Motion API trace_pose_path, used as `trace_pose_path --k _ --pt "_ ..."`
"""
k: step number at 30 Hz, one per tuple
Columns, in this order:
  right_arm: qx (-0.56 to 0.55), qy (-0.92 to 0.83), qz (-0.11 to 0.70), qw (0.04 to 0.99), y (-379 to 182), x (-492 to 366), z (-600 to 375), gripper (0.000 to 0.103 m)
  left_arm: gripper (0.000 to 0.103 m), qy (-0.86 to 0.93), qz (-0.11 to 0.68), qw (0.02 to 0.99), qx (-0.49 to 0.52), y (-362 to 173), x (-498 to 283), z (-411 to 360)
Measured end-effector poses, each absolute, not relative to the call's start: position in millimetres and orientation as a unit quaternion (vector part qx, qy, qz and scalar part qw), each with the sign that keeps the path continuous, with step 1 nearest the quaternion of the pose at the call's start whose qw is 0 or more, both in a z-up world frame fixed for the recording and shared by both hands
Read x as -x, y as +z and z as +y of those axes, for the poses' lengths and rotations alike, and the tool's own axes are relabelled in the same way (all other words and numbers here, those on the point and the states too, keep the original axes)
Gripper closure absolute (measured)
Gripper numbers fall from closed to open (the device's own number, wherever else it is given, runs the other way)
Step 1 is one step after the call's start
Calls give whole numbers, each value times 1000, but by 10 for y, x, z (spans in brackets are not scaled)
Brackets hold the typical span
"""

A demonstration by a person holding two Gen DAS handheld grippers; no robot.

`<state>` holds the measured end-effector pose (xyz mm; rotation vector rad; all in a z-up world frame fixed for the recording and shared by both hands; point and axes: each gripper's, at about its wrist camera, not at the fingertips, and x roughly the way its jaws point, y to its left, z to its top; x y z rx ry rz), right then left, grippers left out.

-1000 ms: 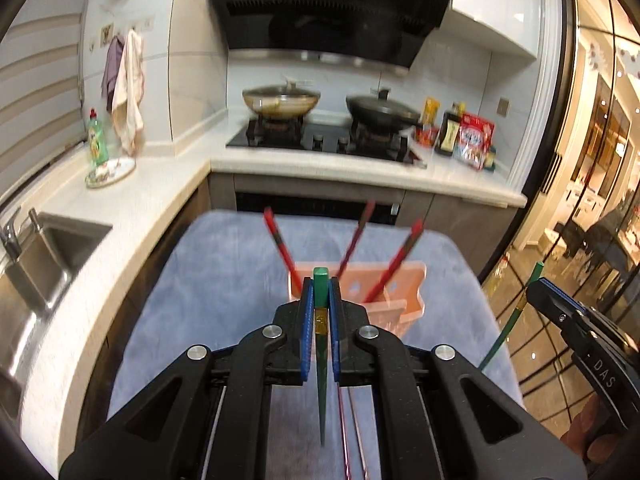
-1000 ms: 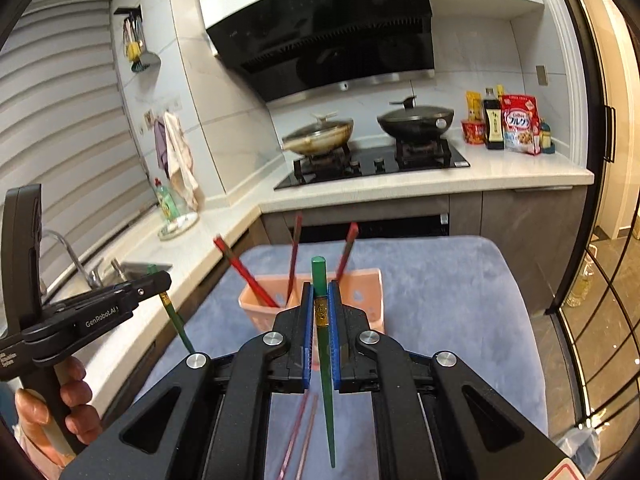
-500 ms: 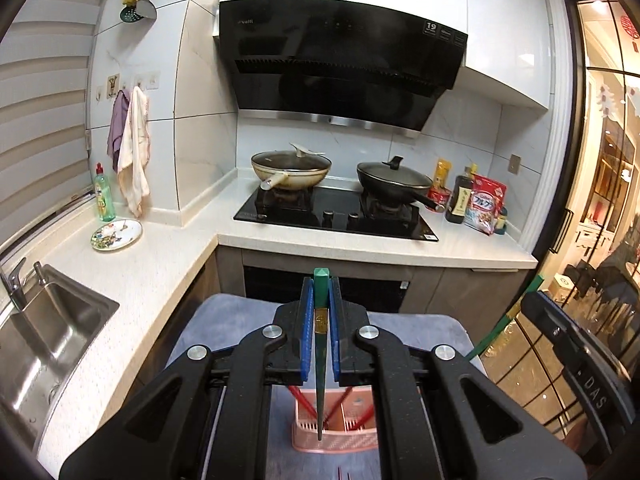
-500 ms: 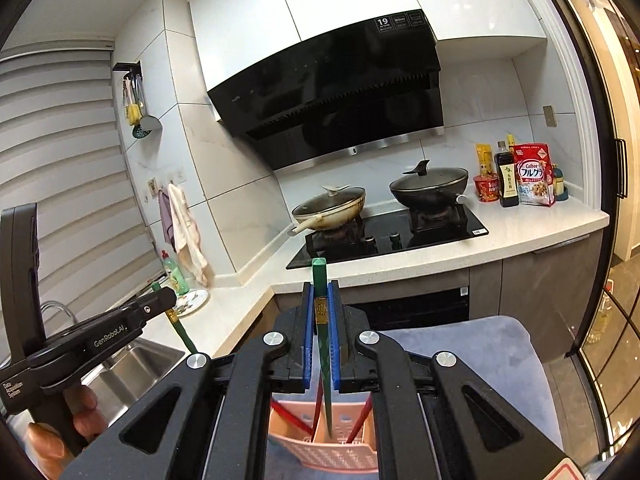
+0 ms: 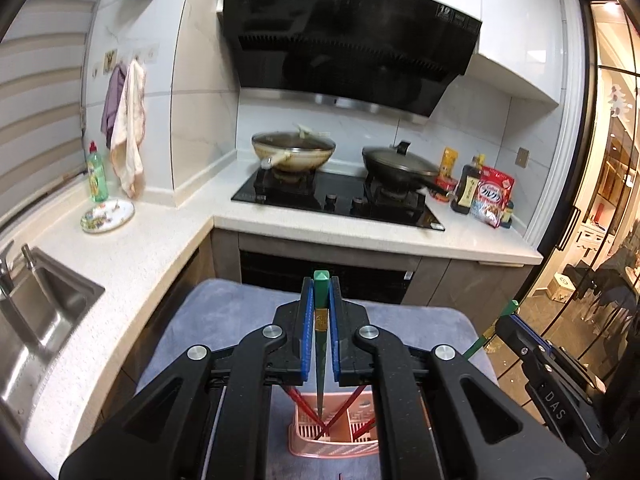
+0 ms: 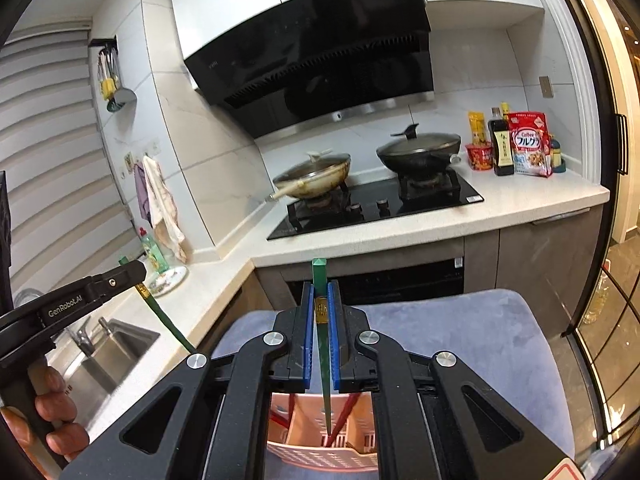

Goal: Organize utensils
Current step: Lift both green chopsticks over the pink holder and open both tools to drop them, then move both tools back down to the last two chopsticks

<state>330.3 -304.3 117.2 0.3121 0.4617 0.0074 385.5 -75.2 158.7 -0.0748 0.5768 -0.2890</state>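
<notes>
Both hand-held grippers have risen since the earlier frames, so the pink basket, once ahead of the fingers, now shows low between the arms of each. Clamped between the blue pads of the left hand-held gripper (image 5: 320, 312) is a green chopstick (image 5: 320, 344), upright, with its square top just above the pads and its thin tip pointing down over the pink utensil basket (image 5: 332, 446). The right hand-held gripper (image 6: 319, 312) is likewise clenched on a second green chopstick (image 6: 324, 360), whose tip hangs down over the same basket. Red chopsticks (image 5: 340, 416) lean crossed inside the basket, which stands on a table covered with a grey-blue cloth (image 5: 224, 316). In the right wrist view, a person's hand (image 6: 48, 412) grips the handle of the left tool at the left edge. Beyond the table are a white counter (image 5: 360, 236) with a black hob (image 5: 340, 204) carrying two lidded pans, and a steel sink (image 5: 36, 312) at the left.
</notes>
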Motion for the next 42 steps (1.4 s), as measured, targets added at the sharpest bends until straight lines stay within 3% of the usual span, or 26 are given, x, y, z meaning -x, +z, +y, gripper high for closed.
trace_pose_path --k 9,11,13,16,21,24,42 --pt "-151 -11 259 954 886 -3355 -3070 96 94 -130 319 937 49 1219 -3950 -704" --pt "-153 -12 258 954 878 -3317 -3080 92 85 -120 323 937 48 1176 -3944 -677" --pt "-153 -11 258 954 894 -3281 -3085 92 67 -111 321 939 46 1166 -3921 -659" --pt "-148 -8 256 955 933 -3216 -3072 90 60 -101 318 942 43 1161 -3863 -632" --pt "-133 -2 251 959 997 -3005 -3006 82 58 -93 317 943 34 1167 -3723 -594" --pt "-123 2 262 957 972 -2855 -2954 81 47 -84 316 945 27 1164 -3606 -585" --pt "-101 32 336 936 303 -1712 -2659 80 45 -62 335 940 -19 730 -2640 -557"
